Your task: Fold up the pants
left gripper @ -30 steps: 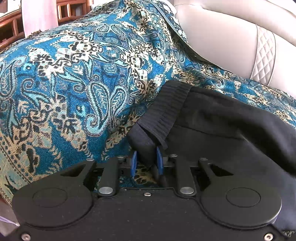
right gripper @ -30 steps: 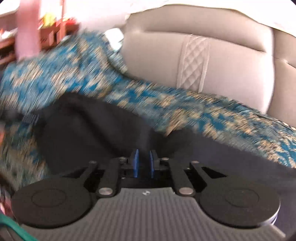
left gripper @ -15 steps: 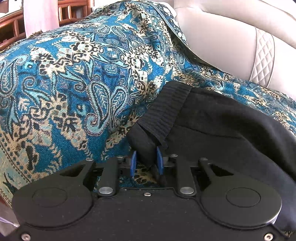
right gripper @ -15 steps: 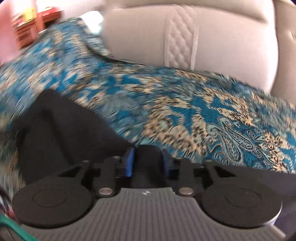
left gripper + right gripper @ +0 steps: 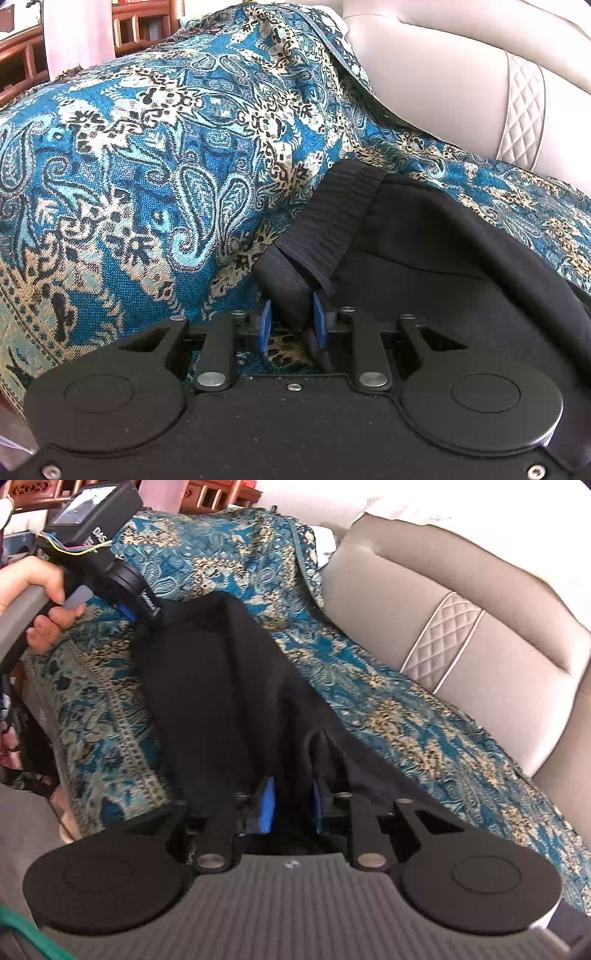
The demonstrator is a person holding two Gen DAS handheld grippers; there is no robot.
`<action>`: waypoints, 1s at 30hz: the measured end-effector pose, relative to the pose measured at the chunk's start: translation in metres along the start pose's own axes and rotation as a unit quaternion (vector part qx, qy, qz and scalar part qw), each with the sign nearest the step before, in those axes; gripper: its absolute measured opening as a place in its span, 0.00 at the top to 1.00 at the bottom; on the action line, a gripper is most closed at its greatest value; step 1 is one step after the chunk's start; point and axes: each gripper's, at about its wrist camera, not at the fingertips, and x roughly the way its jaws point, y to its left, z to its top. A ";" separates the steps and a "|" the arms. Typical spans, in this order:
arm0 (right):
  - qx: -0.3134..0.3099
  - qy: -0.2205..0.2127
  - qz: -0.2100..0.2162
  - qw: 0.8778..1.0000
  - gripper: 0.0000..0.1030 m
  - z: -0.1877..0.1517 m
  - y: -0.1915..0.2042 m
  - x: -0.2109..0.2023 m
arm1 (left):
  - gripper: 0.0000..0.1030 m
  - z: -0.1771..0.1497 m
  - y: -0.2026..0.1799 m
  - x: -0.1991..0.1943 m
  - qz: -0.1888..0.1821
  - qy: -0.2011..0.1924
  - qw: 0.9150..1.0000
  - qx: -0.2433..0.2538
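Black pants (image 5: pixel 436 258) lie on a blue paisley throw (image 5: pixel 155 177) over a sofa. My left gripper (image 5: pixel 291 321) is shut on a fold of the pants at the ribbed waistband (image 5: pixel 332 218). In the right wrist view the pants (image 5: pixel 229 686) stretch from my right gripper (image 5: pixel 291 805) up to the left gripper body (image 5: pixel 110 572), held by a hand. My right gripper is shut on a bunch of the black fabric and holds it raised above the throw (image 5: pixel 406 716).
The grey leather sofa back (image 5: pixel 461 602) with a quilted stripe runs along the right. Wooden furniture (image 5: pixel 140 26) stands behind the sofa's far end. The sofa's grey front edge (image 5: pixel 22 812) lies at the left of the right wrist view.
My right gripper has closed on the pants fabric and pulled back and up, stretching the pants between the two grippers. The left gripper has held still on the waistband.
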 end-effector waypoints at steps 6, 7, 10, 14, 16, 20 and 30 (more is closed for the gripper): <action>0.143 0.006 0.066 0.988 0.40 0.009 -0.034 0.003 | 0.77 0.000 -0.001 0.000 0.001 -0.002 1.000 0.002; 0.207 0.011 0.090 0.974 0.39 0.009 -0.049 0.009 | 0.77 0.000 -0.001 -0.001 0.001 -0.002 1.000 0.002; 0.391 0.028 0.134 0.910 0.39 -0.001 -0.091 0.031 | 0.77 -0.001 -0.001 -0.001 0.000 -0.003 1.000 0.002; 0.556 0.051 0.149 0.816 0.39 -0.014 -0.127 0.060 | 0.77 -0.001 0.000 -0.001 -0.001 -0.005 1.000 0.001; 0.609 0.073 0.156 0.774 0.39 -0.017 -0.137 0.075 | 0.77 -0.002 0.000 -0.001 0.000 -0.007 1.000 0.003; 0.630 0.082 0.120 0.763 0.93 -0.005 -0.150 0.091 | 0.77 -0.004 -0.001 -0.002 0.000 -0.011 1.000 0.004; 0.475 -0.055 -0.053 0.877 0.98 0.057 -0.200 0.094 | 0.77 -0.005 0.002 -0.003 -0.007 -0.015 1.000 0.002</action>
